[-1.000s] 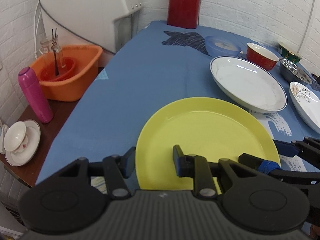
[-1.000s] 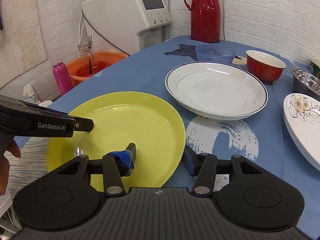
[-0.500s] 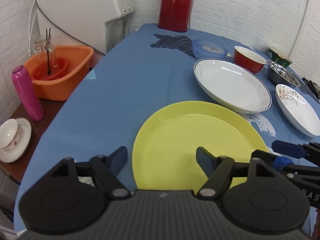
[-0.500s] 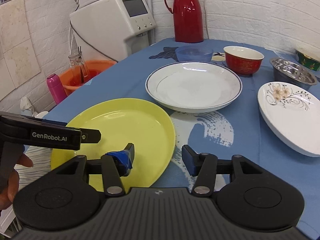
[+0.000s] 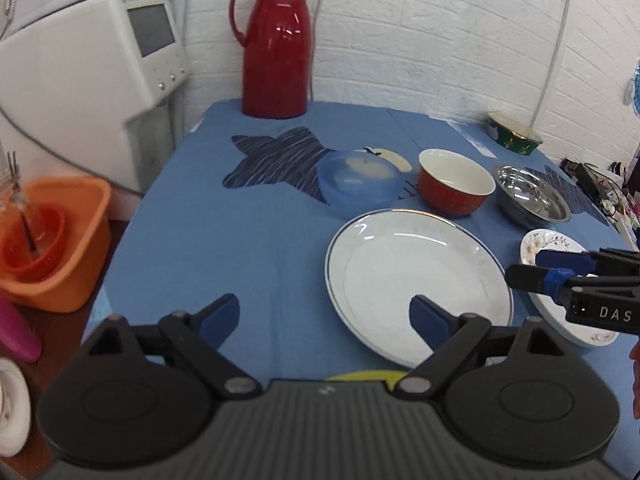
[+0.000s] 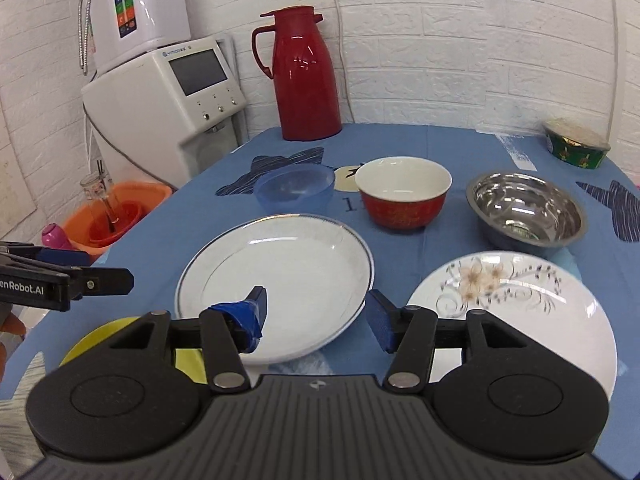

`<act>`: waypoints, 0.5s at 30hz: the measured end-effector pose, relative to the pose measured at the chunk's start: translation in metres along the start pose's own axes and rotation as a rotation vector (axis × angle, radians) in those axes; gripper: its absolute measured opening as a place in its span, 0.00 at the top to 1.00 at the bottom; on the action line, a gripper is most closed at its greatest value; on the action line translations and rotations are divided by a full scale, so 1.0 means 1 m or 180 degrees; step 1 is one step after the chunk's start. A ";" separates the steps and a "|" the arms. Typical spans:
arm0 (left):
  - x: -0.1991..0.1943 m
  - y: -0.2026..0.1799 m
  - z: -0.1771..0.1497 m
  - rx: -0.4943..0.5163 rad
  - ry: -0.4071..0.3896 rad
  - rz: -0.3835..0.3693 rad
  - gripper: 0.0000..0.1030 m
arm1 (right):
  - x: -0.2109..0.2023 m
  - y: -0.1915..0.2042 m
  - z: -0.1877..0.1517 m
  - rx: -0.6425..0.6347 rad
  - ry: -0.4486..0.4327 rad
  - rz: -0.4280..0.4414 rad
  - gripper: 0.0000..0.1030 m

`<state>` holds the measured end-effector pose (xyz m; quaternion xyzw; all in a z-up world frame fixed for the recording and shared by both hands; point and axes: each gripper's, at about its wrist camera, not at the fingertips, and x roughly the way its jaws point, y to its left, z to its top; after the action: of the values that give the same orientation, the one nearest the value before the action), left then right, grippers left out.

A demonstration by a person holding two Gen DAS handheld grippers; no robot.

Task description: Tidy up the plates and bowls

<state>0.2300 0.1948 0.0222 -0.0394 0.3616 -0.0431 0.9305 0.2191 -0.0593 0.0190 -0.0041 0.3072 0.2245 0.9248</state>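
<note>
A: Left claw (image 5: 324, 316) has just been opening, now spread with nothing between; right claw (image 6: 318, 316) half open, empty.

B: The white plate (image 6: 276, 280) lies on the surface (image 5: 224, 240) ahead. Glazed, stiff, breakable, likely slippery. Pinch the near rim.

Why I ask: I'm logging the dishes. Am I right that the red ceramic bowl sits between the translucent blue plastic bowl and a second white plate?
Not quite. In the right wrist view the red ceramic bowl sits between the translucent blue plastic bowl and a shiny steel bowl, not a second white plate.
</note>
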 end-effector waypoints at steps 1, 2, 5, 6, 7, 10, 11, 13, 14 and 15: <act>0.013 -0.001 0.007 0.0022 0.0061 -0.0014 0.12 | 0.009 -0.002 0.007 -0.0009 0.0031 0.0009 0.61; 0.025 0.000 0.012 0.0011 0.0125 -0.0025 0.13 | 0.020 -0.006 0.013 -0.0001 0.0076 0.0005 0.61; 0.058 0.007 0.023 -0.0086 0.0329 -0.0097 0.19 | 0.049 -0.010 0.022 -0.0037 0.0198 -0.0008 0.61; 0.065 0.008 0.024 -0.0104 0.0371 -0.0120 0.19 | 0.058 -0.011 0.023 -0.0052 0.0248 -0.0042 0.61; 0.071 0.009 0.025 -0.0103 0.0395 -0.0124 0.20 | 0.066 -0.011 0.024 -0.0059 0.0303 -0.0066 0.61; 0.081 0.007 0.025 -0.0071 0.0437 -0.0107 0.26 | 0.083 -0.011 0.022 -0.0133 0.0394 -0.0089 0.60; 0.084 0.006 0.024 -0.0063 0.0453 -0.0140 0.28 | 0.087 -0.013 0.021 -0.0109 0.0422 -0.0100 0.60; 0.088 0.005 0.022 -0.0073 0.0495 -0.0177 0.30 | 0.091 -0.015 0.016 -0.0023 0.0471 -0.0026 0.59; 0.090 0.004 0.021 -0.0076 0.0510 -0.0187 0.33 | 0.092 -0.014 0.013 -0.0018 0.0487 -0.0013 0.57; 0.091 0.004 0.019 -0.0087 0.0523 -0.0186 0.35 | 0.093 -0.013 0.010 -0.0048 0.0497 -0.0034 0.57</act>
<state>0.3105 0.1895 -0.0251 -0.0590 0.4359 -0.0683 0.8954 0.2960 -0.0308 -0.0277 -0.0302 0.3766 0.2208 0.8992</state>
